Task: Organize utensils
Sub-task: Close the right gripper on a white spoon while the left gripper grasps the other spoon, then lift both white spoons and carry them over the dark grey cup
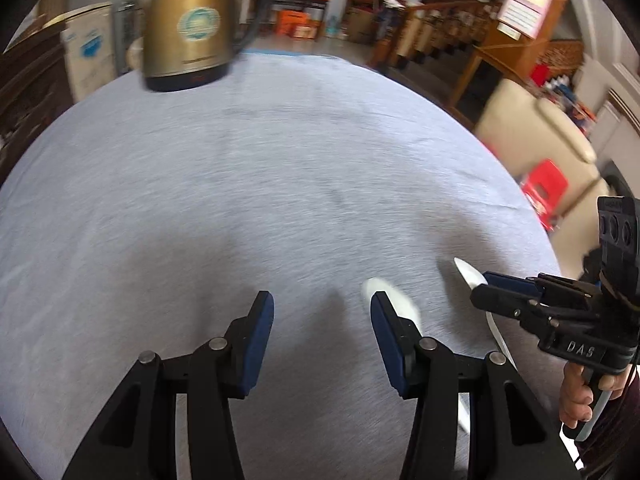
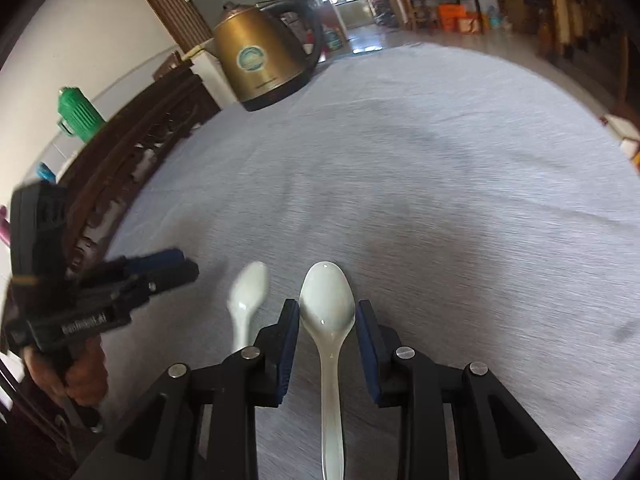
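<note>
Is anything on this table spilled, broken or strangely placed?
Nothing stands out. Two white spoons, one between the right tongs and another beside it, look whole. The kettle stands upright; no spill shows on the cloth.

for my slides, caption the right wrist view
Right gripper straddles a white spoon on the grey tablecloth; a second spoon lies beside it.

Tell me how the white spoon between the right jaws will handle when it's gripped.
The white spoon looks glossy, like glazed ceramic, so it may slip between the right gripper pads. It appears rigid, so it shouldn't bend, though it could chip if dropped. Its rounded bowl may let it rock on the tablecloth.
</note>
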Available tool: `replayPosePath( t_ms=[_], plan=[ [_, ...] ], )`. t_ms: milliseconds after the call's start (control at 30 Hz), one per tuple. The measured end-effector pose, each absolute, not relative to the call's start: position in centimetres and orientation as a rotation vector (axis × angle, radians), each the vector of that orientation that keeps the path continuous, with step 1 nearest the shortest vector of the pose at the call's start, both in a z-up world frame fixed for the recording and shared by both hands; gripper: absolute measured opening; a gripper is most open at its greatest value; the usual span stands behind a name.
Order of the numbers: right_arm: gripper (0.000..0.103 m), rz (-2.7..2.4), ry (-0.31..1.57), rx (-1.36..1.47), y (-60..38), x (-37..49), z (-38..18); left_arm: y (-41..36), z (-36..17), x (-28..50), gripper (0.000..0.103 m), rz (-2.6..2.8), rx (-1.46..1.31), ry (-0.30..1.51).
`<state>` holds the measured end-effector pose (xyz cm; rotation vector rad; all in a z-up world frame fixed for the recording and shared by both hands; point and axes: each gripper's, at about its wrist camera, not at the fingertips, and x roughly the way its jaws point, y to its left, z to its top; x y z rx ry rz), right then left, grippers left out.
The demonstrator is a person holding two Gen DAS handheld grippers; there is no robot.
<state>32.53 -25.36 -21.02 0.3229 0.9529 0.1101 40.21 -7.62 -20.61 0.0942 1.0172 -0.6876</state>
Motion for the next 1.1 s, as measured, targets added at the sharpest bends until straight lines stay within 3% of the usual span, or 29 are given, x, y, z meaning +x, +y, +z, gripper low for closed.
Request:
replayPosePath(
  t_ms=[267, 367, 400, 433, 467, 500, 533, 567, 933, 967, 1033, 1100],
  plan=[
    [0.033, 0.01, 1.005, 0.244, -27.1, 31.5, -21.2, -11.2, -22.0, 39.8, 0.056, -0.796, 0.193, 1.024],
    [0.05, 0.002, 1.029, 0.216, -27.2, 31.8, -21.0, -11.6, -22.0, 39.0, 0.056, -0.811, 0.217, 0.995],
    [0.063, -0.001, 1.039, 0.195, -26.9, 32.0, -21.0, -11.8, -22.0, 39.0, 0.055, -0.81, 0.225, 0.985],
    [0.064, -0.001, 1.044, 0.175, -26.7, 32.2, -21.0, -11.9, -22.1, 38.7, 0.052, -0.806, 0.248, 0.964],
    [0.064, -0.005, 1.044, 0.146, -26.3, 32.4, -21.1, -11.8, -22.1, 38.4, 0.042, -0.803, 0.268, 0.947],
    [0.054, -0.013, 1.048, 0.115, -26.0, 32.5, -21.2, -11.7, -22.2, 38.2, 0.037, -0.794, 0.292, 0.924],
    [0.035, -0.037, 1.046, 0.058, -25.4, 32.8, -21.3, -11.6, -22.2, 38.2, 0.037, -0.795, 0.293, 0.922],
    [0.033, -0.054, 1.045, 0.009, -25.2, 32.7, -21.2, -11.3, -22.2, 38.2, 0.037, -0.8, 0.283, 0.922],
    [0.032, -0.038, 0.963, 0.193, -27.4, 30.8, -19.7, -5.5, -21.8, 38.8, 0.034, -0.639, 0.19, 0.934],
    [0.032, -0.029, 0.936, 0.224, -27.6, 30.3, -19.2, -4.8, -21.7, 38.8, 0.03, -0.617, 0.171, 0.934],
    [0.032, -0.014, 0.883, 0.29, -28.2, 29.0, -18.4, -2.6, -21.1, 38.5, 0.01, -0.558, 0.122, 0.929],
    [0.032, 0.007, 0.828, 0.369, -28.8, 27.7, -17.9, -0.3, -20.5, 37.9, 0.008, -0.498, 0.084, 0.913]
  ],
)
